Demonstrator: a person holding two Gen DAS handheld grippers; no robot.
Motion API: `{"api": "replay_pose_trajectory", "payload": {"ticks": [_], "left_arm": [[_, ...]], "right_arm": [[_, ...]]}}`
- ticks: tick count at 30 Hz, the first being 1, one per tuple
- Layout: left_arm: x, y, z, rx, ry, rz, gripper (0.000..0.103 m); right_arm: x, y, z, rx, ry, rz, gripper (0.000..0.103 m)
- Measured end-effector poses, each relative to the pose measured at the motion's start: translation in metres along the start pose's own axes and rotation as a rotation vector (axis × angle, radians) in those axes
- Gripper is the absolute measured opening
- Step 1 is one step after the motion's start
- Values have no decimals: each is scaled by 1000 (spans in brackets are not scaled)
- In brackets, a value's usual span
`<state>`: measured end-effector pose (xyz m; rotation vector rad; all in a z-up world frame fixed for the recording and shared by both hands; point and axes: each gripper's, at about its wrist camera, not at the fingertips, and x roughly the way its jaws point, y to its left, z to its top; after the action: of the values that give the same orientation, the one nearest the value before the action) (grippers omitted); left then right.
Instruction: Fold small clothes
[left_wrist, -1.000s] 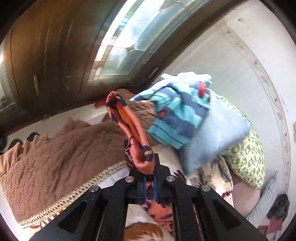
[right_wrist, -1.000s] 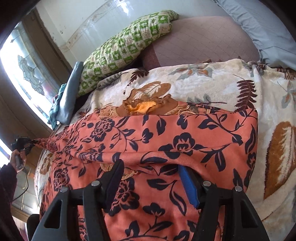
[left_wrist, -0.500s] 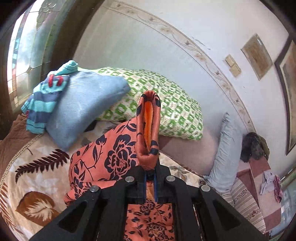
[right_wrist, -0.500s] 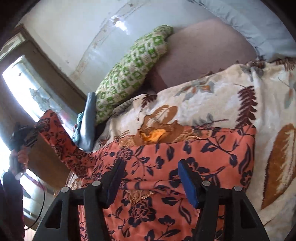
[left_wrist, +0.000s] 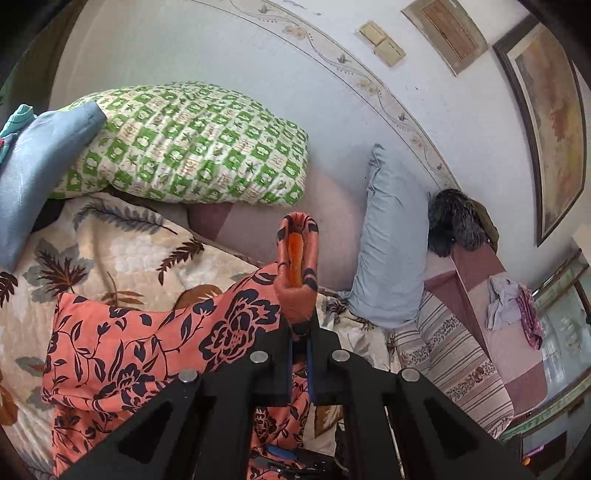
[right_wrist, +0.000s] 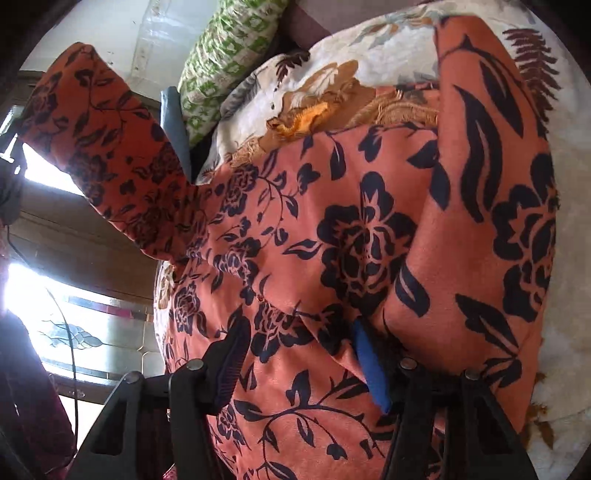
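Left gripper (left_wrist: 299, 334): jaws closed on a pinched fold of the orange floral garment (left_wrist: 147, 343); the gripped fold stands up above the fingertips as a narrow loop. In the right wrist view the raised end of the garment (right_wrist: 103, 140) hangs high at far left against the window (right_wrist: 74, 332).

Right gripper (right_wrist: 299, 354): jaws wide apart, the garment lying between them. The blue pad of the right finger (right_wrist: 369, 369) is partly tucked under a fold of the cloth; the left finger (right_wrist: 229, 362) rests against the fabric. Nothing is clamped.

Orange floral garment: coral ground, dark navy flower print. Spread over the leaf-print blanket (left_wrist: 110, 251) on the bed; one edge is folded over at the right in the right wrist view.

Surroundings, left wrist view: green checked pillow (left_wrist: 192, 147) at far left centre; light blue pillow (left_wrist: 391, 240) leaning on the wall to the right; striped cushion (left_wrist: 454, 354) nearer right; dark furry item (left_wrist: 450, 221) by the wall; framed picture (left_wrist: 554, 122) far right.

Writing: none readable on any item.

Change from half a second ago: the left gripper has swung further right, so the striped blue clothing at left has nearly left its view. The right gripper has come closer to the garment, which now fills most of its view.
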<state>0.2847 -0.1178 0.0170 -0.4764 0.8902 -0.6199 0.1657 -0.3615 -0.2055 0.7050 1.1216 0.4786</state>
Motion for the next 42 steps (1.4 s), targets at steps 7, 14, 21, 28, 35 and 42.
{"api": "replay_pose_trajectory", "payload": {"ticks": [7,14,21,28,35,42], "left_arm": [[46,-32,-27,33,106,-34,5],[105,-46,-67,44,222,-51,5],[171,-38,-139,37,351,-34,5],[206,-16,-202,-14,468,-47,6],[154,-8,-182,69,390,-90,50],[69,69,-135,101,180,201,65]], "right_arm": [[-32,-48,8,197,-152,-159,65],[-63,-101,2,432,-256,-13,63],[-117,-116,8,489,-492,47,65],[-126,-112,15,447,-480,216,66],[-90,-97,25,425,-358,158,66],[-97,-68,24,295,-424,96,67]]}}
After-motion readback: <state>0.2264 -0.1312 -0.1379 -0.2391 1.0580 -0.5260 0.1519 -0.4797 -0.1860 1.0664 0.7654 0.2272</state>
